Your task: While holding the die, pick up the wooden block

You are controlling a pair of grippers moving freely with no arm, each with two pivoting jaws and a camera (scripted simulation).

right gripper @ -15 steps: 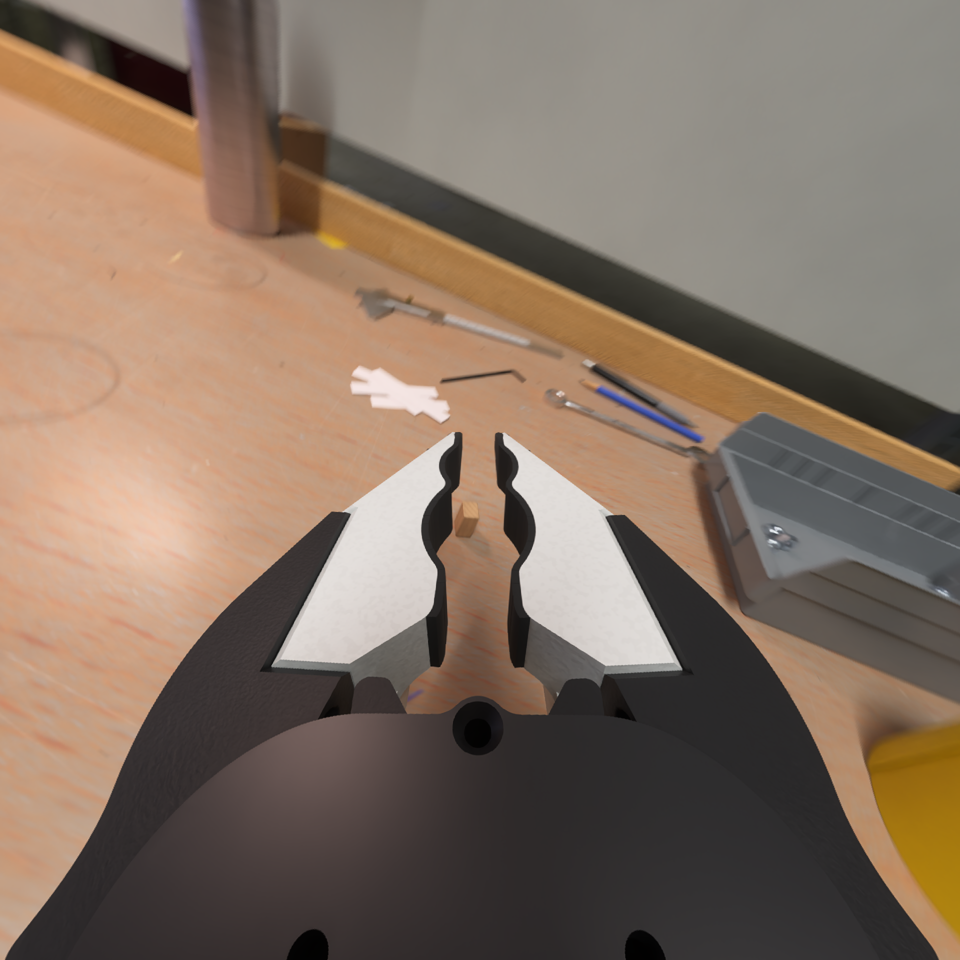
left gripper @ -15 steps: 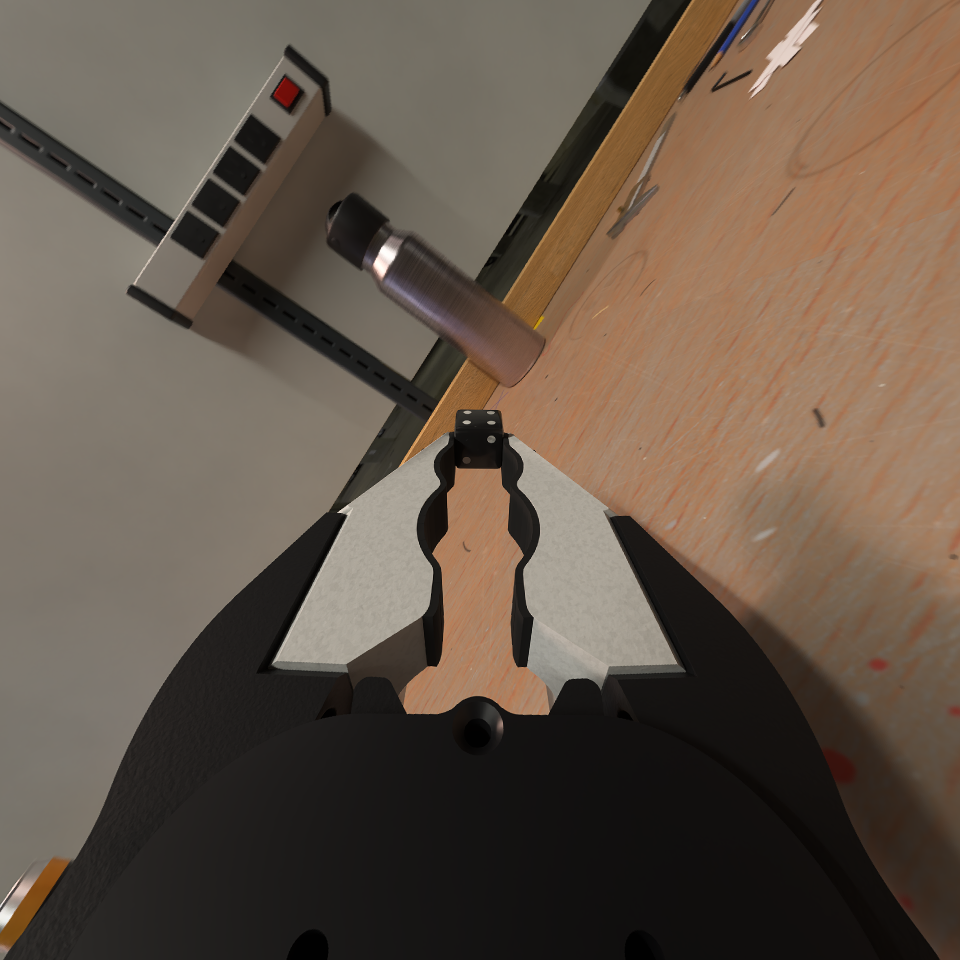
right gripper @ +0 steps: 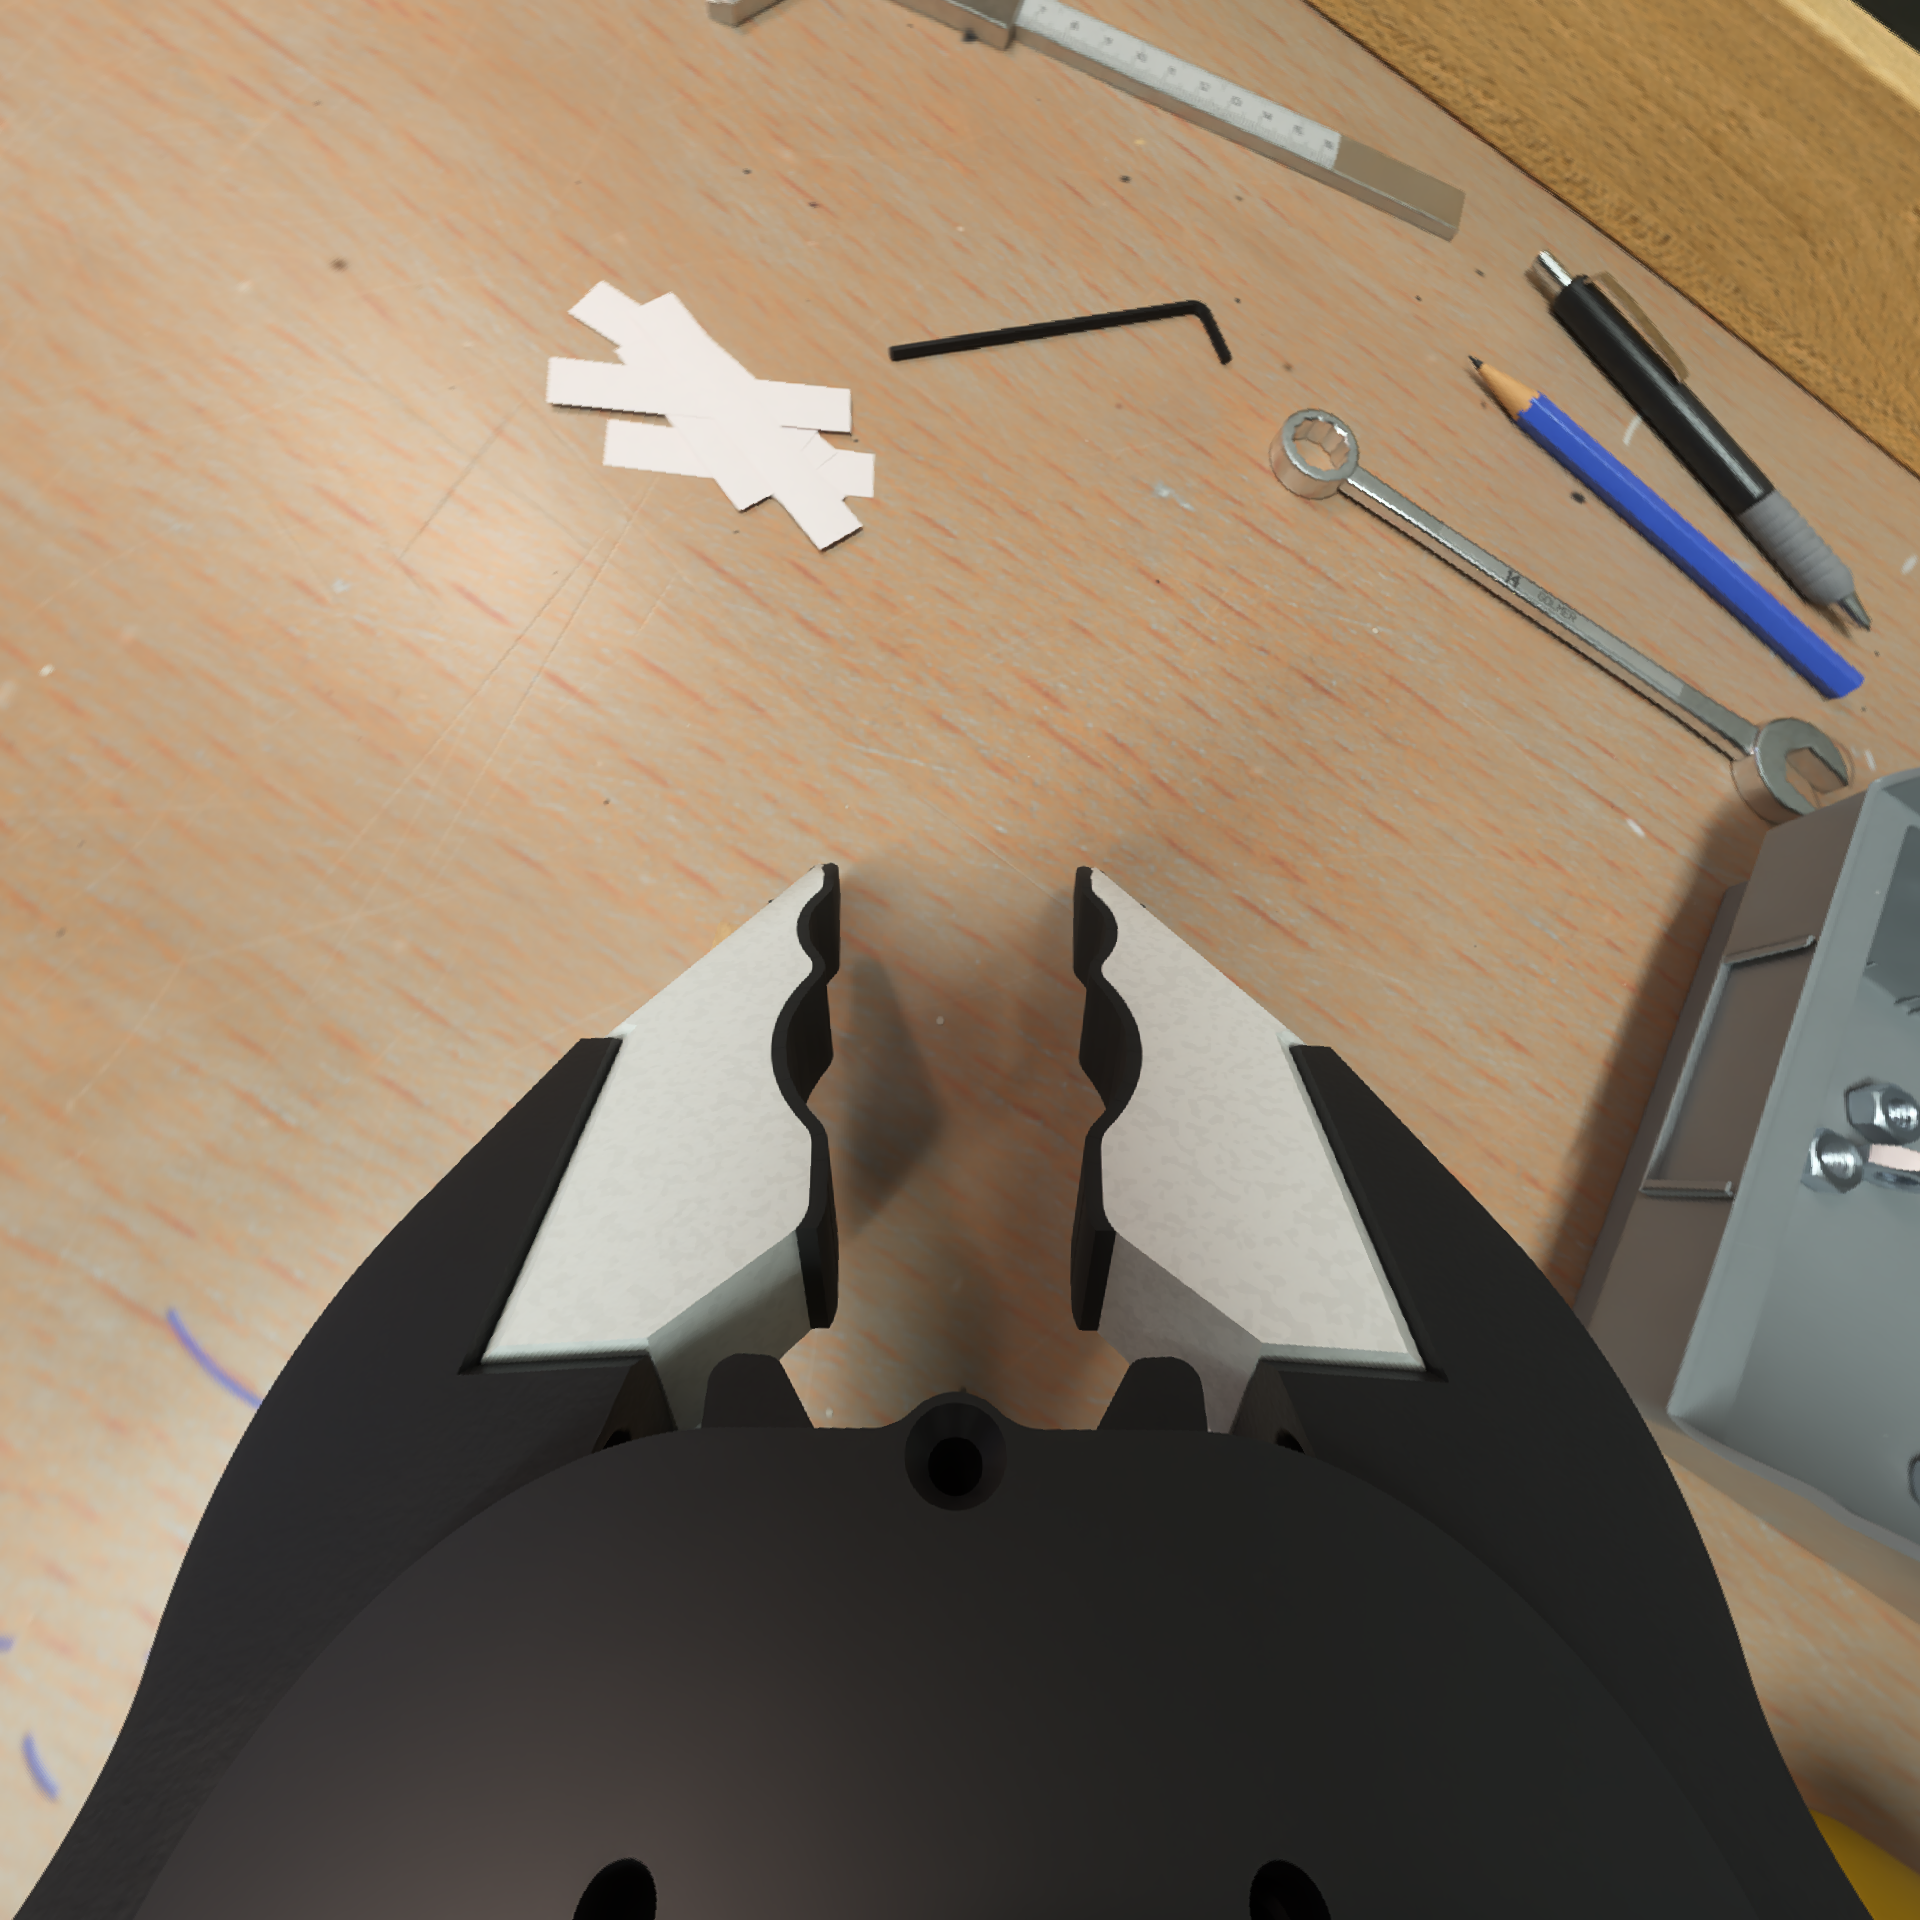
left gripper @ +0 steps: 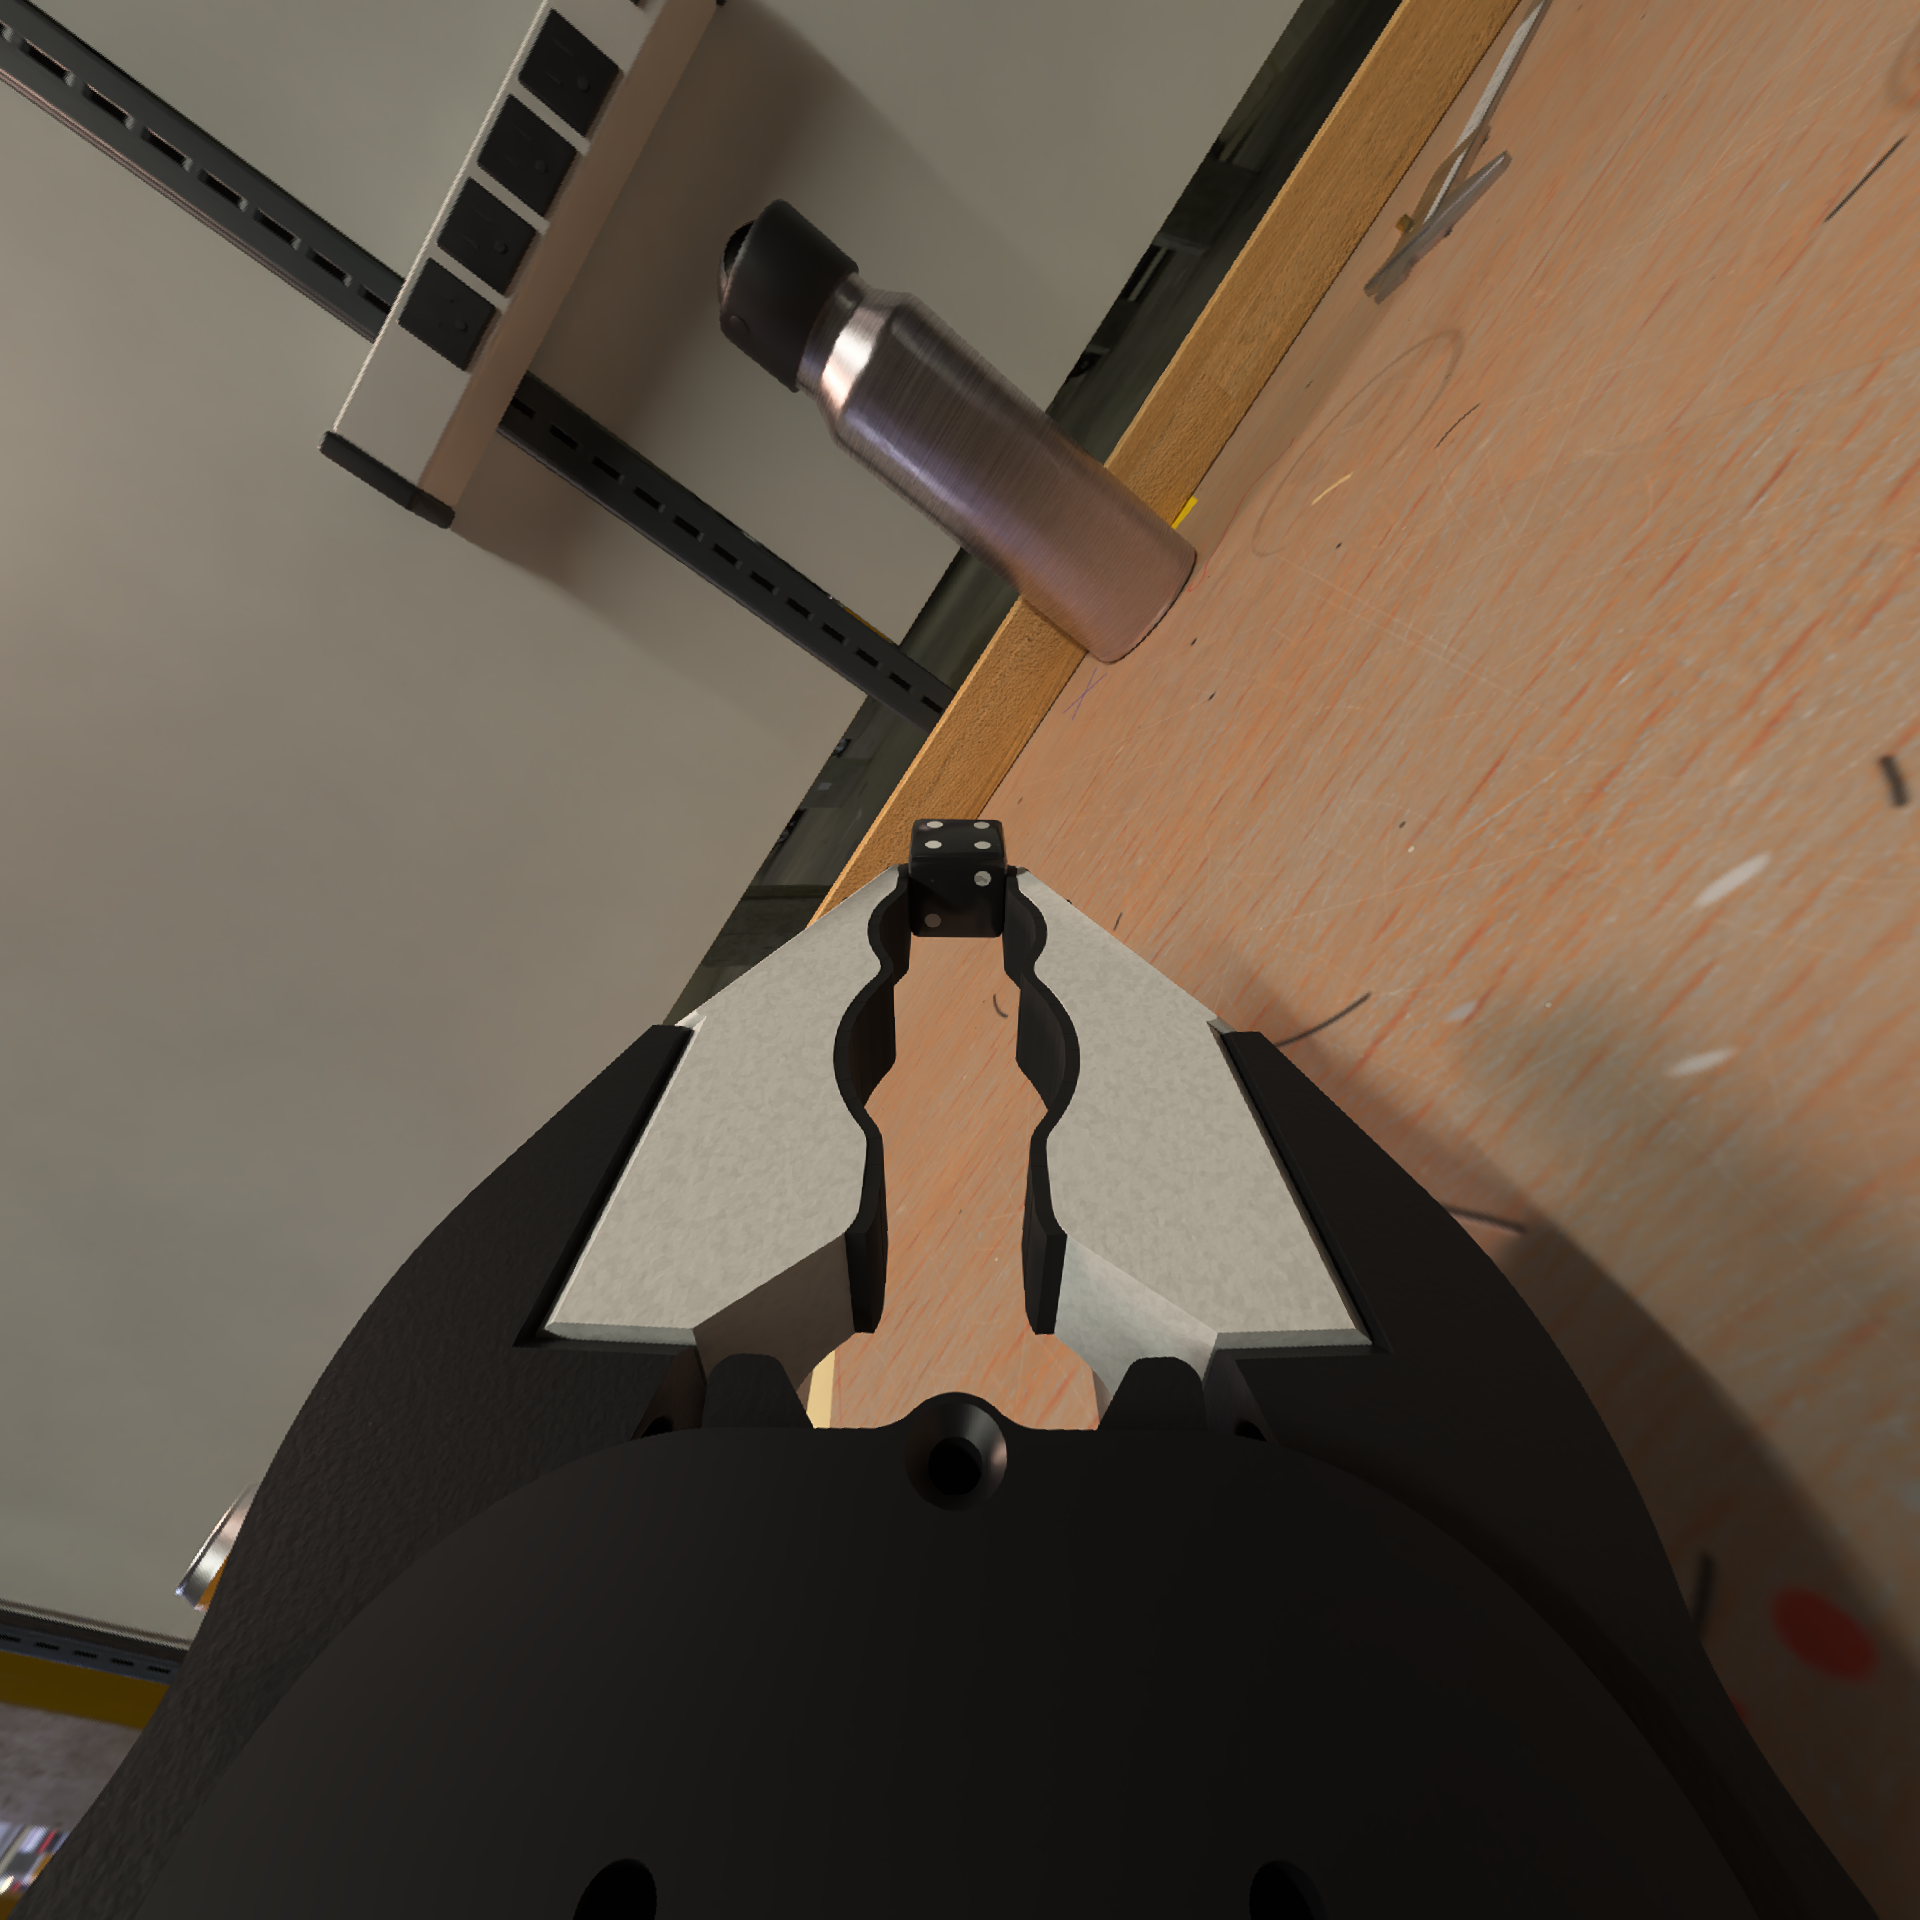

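While my left gripper (left gripper: pixel 957 883) pinches the black die (left gripper: pixel 957 878) at its fingertips above the workbench (left gripper: pixel 1558 831), my right gripper (right gripper: pixel 954 883) hangs released over bare wood; the wooden block is out of view. Beyond lie paper strips (right gripper: pixel 717 416) and a wrench (right gripper: pixel 1538 592).

right gripper (right gripper: pixel 954 883): I opened my fingers wider and tipped down closer to the bench | wooden block: not visible anymore between them | left gripper (left gripper: pixel 958 883): view moved, bottle (left gripper: pixel 997 457) now closer
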